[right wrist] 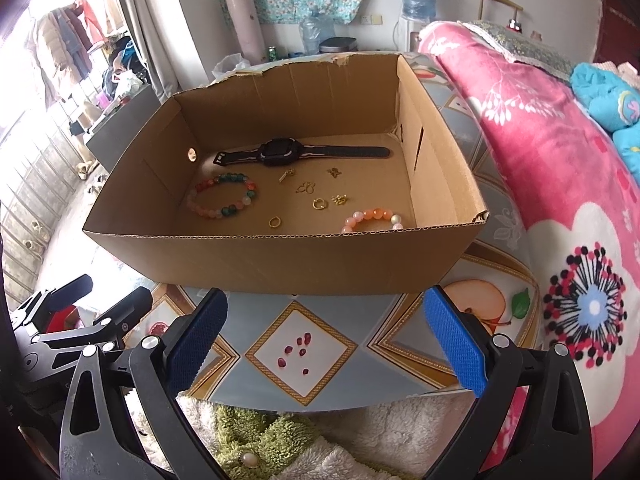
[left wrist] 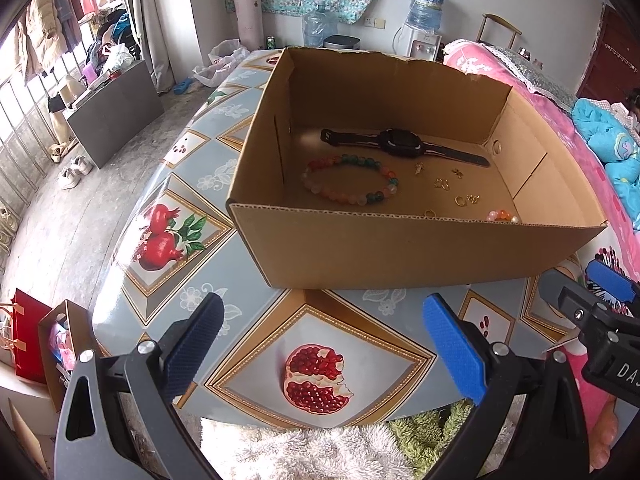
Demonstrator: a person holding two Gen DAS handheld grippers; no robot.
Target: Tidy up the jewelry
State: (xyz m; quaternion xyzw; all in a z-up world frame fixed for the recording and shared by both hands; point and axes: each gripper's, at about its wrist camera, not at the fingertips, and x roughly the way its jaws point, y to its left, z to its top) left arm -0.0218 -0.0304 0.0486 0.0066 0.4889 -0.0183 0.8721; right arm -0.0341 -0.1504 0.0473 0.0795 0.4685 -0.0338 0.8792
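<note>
Jewelry lies loose in the cardboard box (right wrist: 280,256): black watch (right wrist: 276,152) at the back, multicoloured bead bracelet (right wrist: 222,196) left, gold rings (right wrist: 318,203) mid-floor, pink bracelet (right wrist: 372,218) against the near wall. We hold left gripper (left wrist: 320,344) and right gripper (right wrist: 326,344) before the box, spread wide and empty, seemingly ready to reach in.

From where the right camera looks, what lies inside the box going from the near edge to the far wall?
Pink bead bracelet → plain gold ring → multicoloured bead bracelet → small gold key-shaped charm → black watch, lying along the cardboard box far wall.
</note>
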